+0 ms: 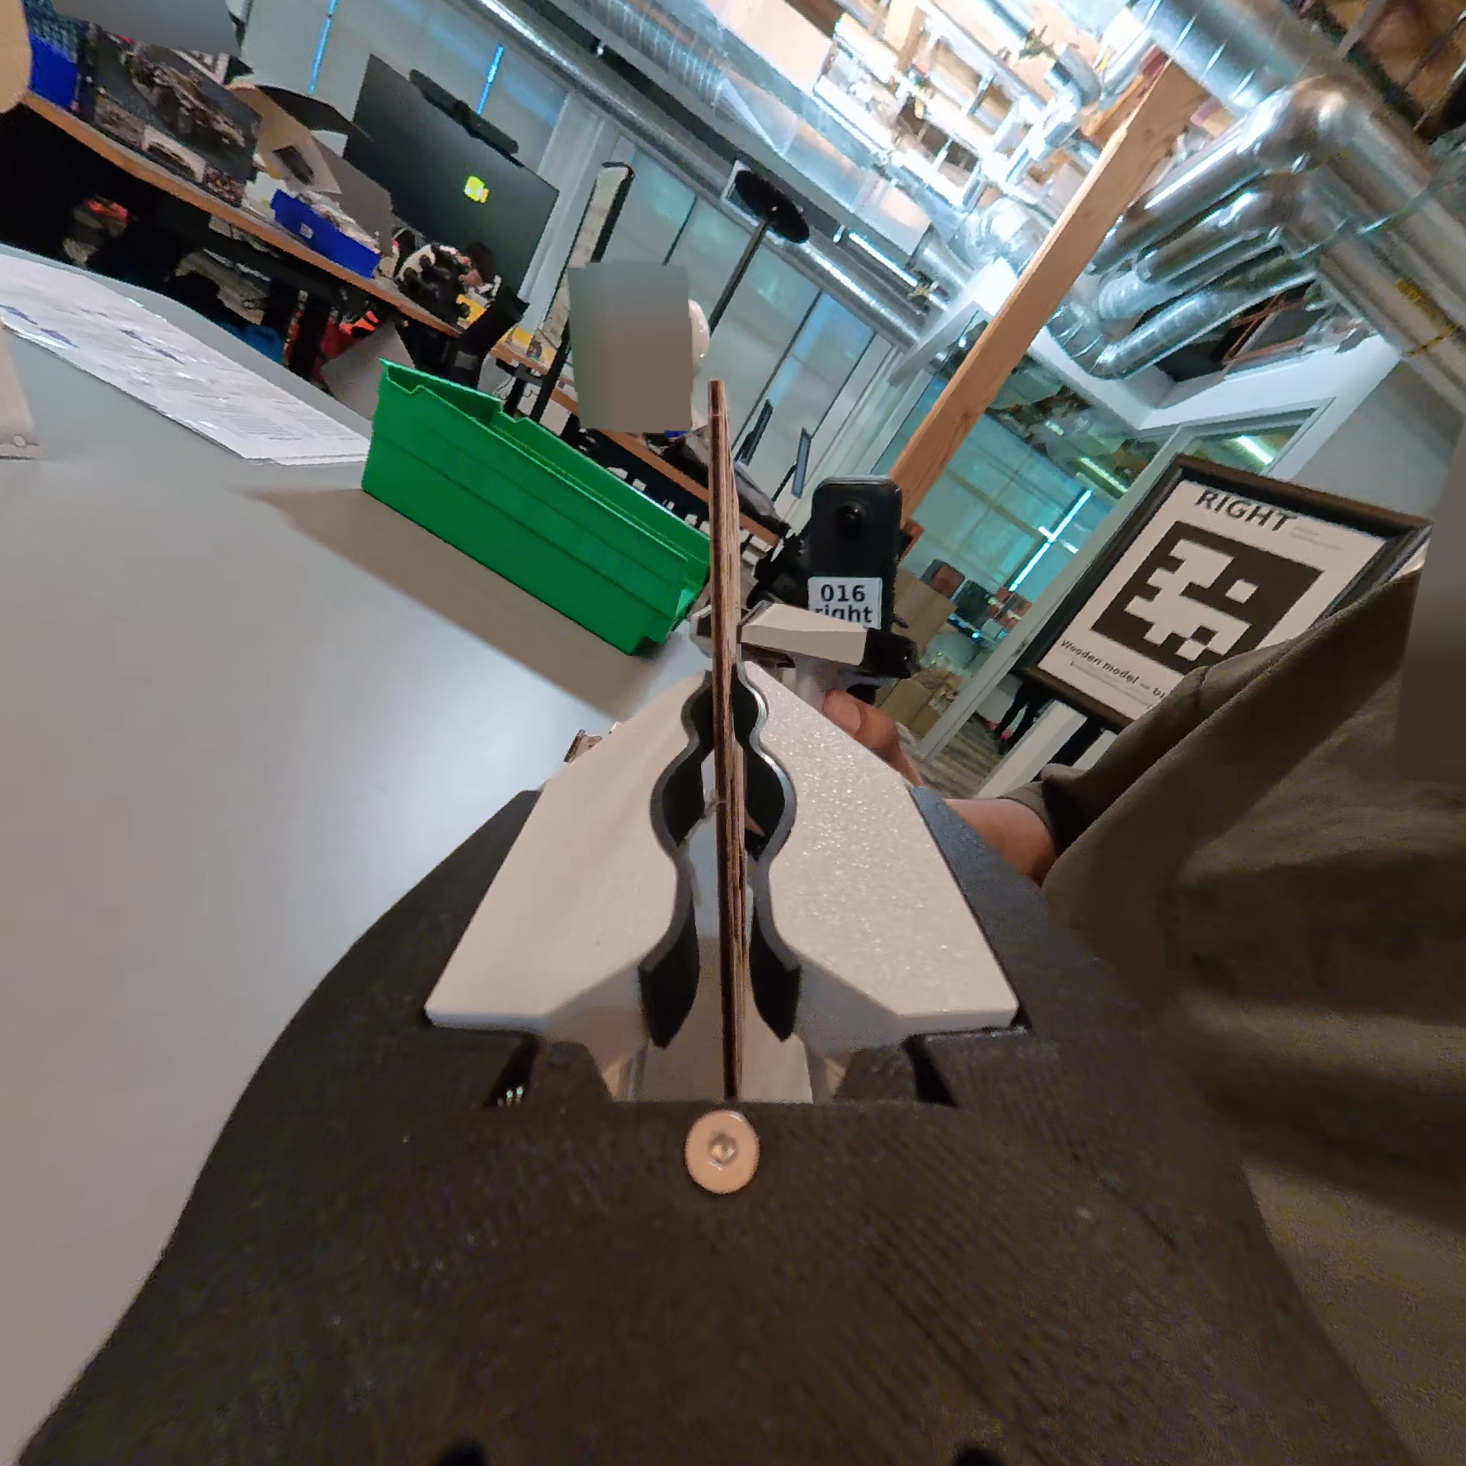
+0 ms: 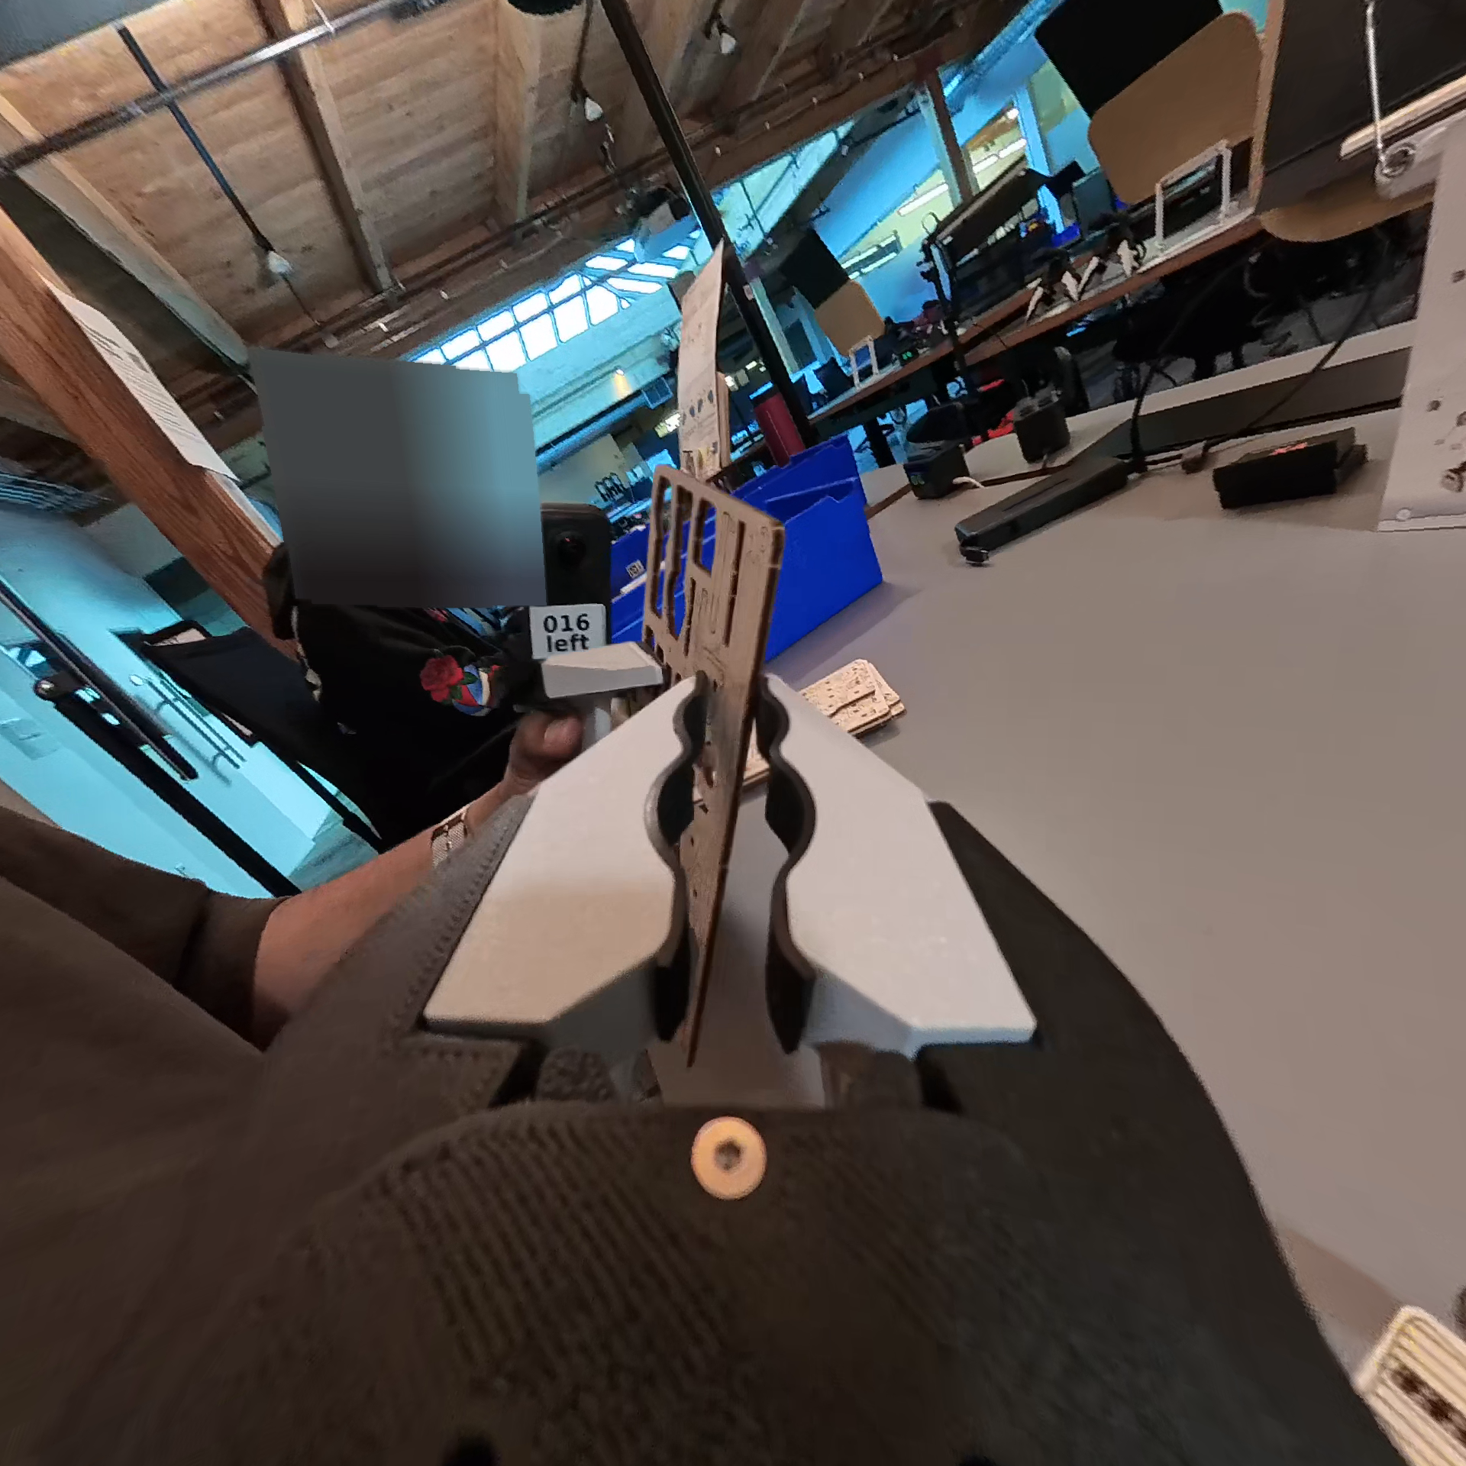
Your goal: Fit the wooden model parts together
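Observation:
A thin brown wooden sheet [image 1: 722,555] stands edge-on between the fingers of my left gripper [image 1: 726,690], which is shut on it, held above the grey table [image 1: 198,714]. In the right wrist view my right gripper [image 2: 730,690] is shut on a wooden sheet with cut-out part outlines [image 2: 714,571], tilted slightly. It looks like the same sheet, gripped from opposite sides. The right gripper [image 1: 801,635] shows just beyond the sheet in the left wrist view, and the left gripper [image 2: 603,670] shows just left of the sheet in the right wrist view.
A green bin [image 1: 516,492] and printed papers [image 1: 174,365] lie on the table. A blue bin [image 2: 809,547], a flat stack of wooden sheets [image 2: 857,698] and black devices [image 2: 1285,468] are beyond. A marker sign [image 1: 1206,603] stands at the right. A person [image 2: 397,690] stands behind. Some 4 centimetres of space lies between my two pairs of fingers.

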`<state>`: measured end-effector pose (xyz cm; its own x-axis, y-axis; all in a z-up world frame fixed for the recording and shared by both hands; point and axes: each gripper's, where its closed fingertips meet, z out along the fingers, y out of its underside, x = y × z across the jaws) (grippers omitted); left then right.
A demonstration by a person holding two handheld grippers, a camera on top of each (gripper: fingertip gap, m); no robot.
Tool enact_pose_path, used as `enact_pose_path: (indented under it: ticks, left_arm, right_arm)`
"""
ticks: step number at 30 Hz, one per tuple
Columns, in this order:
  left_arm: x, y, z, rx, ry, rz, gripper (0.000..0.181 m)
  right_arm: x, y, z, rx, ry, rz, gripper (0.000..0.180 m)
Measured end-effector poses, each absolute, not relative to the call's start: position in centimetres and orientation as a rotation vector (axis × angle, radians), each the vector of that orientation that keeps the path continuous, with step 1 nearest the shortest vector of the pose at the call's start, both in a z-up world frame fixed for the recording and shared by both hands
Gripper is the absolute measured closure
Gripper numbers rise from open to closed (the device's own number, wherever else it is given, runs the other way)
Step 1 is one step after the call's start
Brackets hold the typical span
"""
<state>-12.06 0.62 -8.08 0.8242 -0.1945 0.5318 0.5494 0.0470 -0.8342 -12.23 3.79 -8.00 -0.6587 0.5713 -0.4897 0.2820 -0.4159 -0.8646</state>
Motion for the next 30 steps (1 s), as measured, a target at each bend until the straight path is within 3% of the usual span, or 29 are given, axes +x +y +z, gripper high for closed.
enact_pose_path:
  ticks: [14,22,30]
  left_arm:
    - [-12.2,0.1,-7.1,-1.331,-0.315,-0.634,0.18]
    - [-12.7,0.1,-7.4,-1.321,-0.345,-0.642,0.178]
    - [-14.5,-0.4,-8.0,-1.31,-0.421,-0.57,0.137]
  right_arm:
    - [-11.8,3.0,-7.5,-1.177,-1.555,2.38,0.167]
    - [-11.5,2.4,-7.5,-1.154,-1.602,2.406,0.179]
    - [-11.8,2.8,-7.7,-1.178,-1.587,2.38,0.179]
